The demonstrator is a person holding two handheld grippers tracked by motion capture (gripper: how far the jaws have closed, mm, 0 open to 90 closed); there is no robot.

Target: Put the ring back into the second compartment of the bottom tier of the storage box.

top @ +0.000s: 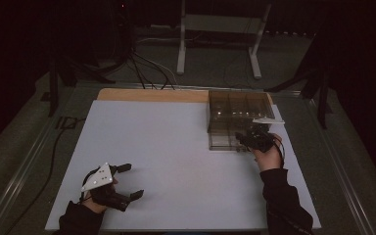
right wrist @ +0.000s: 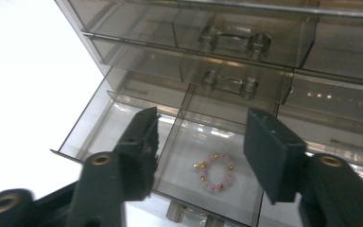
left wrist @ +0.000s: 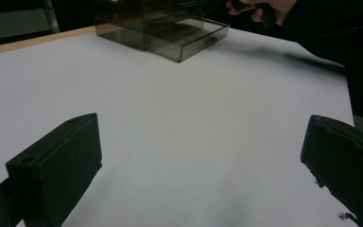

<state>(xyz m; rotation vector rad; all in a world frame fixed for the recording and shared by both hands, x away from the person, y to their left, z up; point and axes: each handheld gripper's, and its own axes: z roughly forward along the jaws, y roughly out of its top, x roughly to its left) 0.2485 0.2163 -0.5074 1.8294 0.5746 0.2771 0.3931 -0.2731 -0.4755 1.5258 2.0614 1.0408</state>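
Dim surroundings framed a white table (top: 176,161) on which a smoked clear-plastic drawer organizer (top: 237,110) stood near the far right corner, its bottom drawer (right wrist: 137,137) pulled out toward the person. Inside one compartment of that drawer lay a pink beaded bracelet (right wrist: 214,172) with small gold beads, flat on the drawer floor. Directly above it hovered the right gripper (right wrist: 201,151), its jaws spread apart with nothing pinched between them, the bracelet showing in the gap. Well apart, at the near left of the table, the left gripper (top: 127,182) rested with its jaws wide apart over bare tabletop.
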